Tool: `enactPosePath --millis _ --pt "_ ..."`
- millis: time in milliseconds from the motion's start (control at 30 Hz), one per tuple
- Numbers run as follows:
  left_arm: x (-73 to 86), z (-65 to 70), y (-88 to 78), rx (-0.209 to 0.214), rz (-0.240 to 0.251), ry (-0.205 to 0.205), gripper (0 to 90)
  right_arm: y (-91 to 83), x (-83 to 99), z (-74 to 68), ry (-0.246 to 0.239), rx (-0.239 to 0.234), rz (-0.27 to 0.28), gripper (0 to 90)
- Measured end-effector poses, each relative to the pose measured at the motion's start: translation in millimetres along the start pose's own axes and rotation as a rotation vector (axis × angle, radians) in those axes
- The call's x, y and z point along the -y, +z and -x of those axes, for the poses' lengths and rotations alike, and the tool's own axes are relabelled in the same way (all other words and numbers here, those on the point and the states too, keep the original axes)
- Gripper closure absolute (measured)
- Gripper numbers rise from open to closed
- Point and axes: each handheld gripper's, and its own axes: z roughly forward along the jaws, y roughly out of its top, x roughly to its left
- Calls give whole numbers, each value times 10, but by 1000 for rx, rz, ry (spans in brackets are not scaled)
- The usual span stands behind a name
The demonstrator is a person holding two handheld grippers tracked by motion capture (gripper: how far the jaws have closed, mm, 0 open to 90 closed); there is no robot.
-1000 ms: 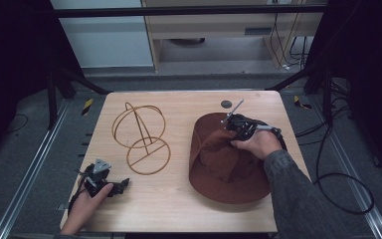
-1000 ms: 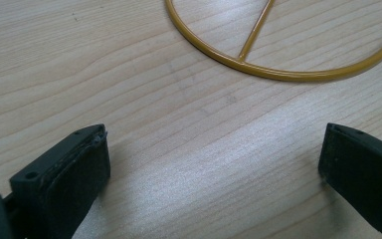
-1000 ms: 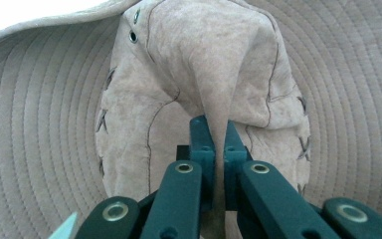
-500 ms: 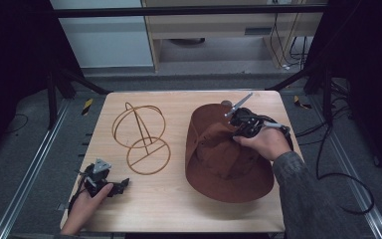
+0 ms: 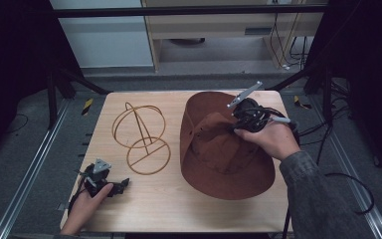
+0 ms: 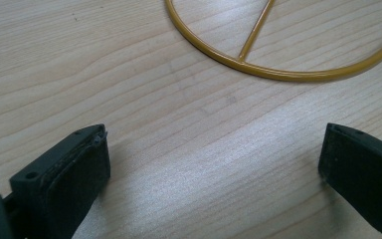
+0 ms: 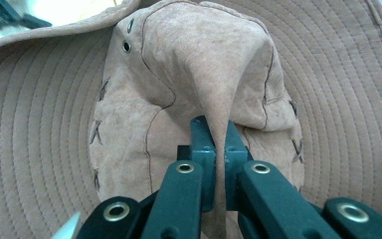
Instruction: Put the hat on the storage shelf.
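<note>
While the right tongs (image 5: 238,121) pinch a fold of the hat's (image 5: 219,149) crown, jaws pressed together on the suede as the right gripper view shows (image 7: 218,164), the hat sits on the right half of the counter (image 5: 179,209), its far brim tipped up toward the far edge, its near brim close to the near right corner. The wire stand (image 5: 142,137) stands left of centre, just beside the hat's left brim, and nothing hangs on it.

Status, my read: grasp is done, lift looks started, the hat is not yet clear of the counter. Left to do: carry it left, lower the crown over the stand's top loops, let go.

Left tongs (image 5: 110,183) rest near the near left corner, jaws spread wide with nothing between them; the left gripper view has bare wood between the pads (image 6: 79,164) and the stand's base ring (image 6: 278,74) ahead.

Surface: pale wood grain, bare apart from the hat and stand. A small dark spot sits near the far edge behind the hat, can't tell what it is.

Room: dim, grey floor, metal rails either side of the counter, black frame bars, cables trailing on the right, a light cabinet or shelf unit at the back.
</note>
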Motion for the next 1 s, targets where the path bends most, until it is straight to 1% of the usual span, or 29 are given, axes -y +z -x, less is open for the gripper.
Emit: enactPosePath --millis 167,200,533,633,767,1000 --pt "0 -1 -1 0 0 0 0 -166 -61 -63 -13 1 65 891" --pt "0 -1 0 0 0 1 0 -166 -61 -63 -13 1 65 891" --pt "0 -1 -1 0 -1 1 0 -369 -133 -148 -26 2 123 892" --pt "0 -1 -1 0 -1 2 0 -410 -170 -176 -35 1 140 892" --pt "-1 -3 -1 -1 -1 3 0 -418 -187 -195 -35 3 144 892" --pt "0 -2 -1 -1 -1 2 0 -451 -213 -225 -33 -6 168 892"
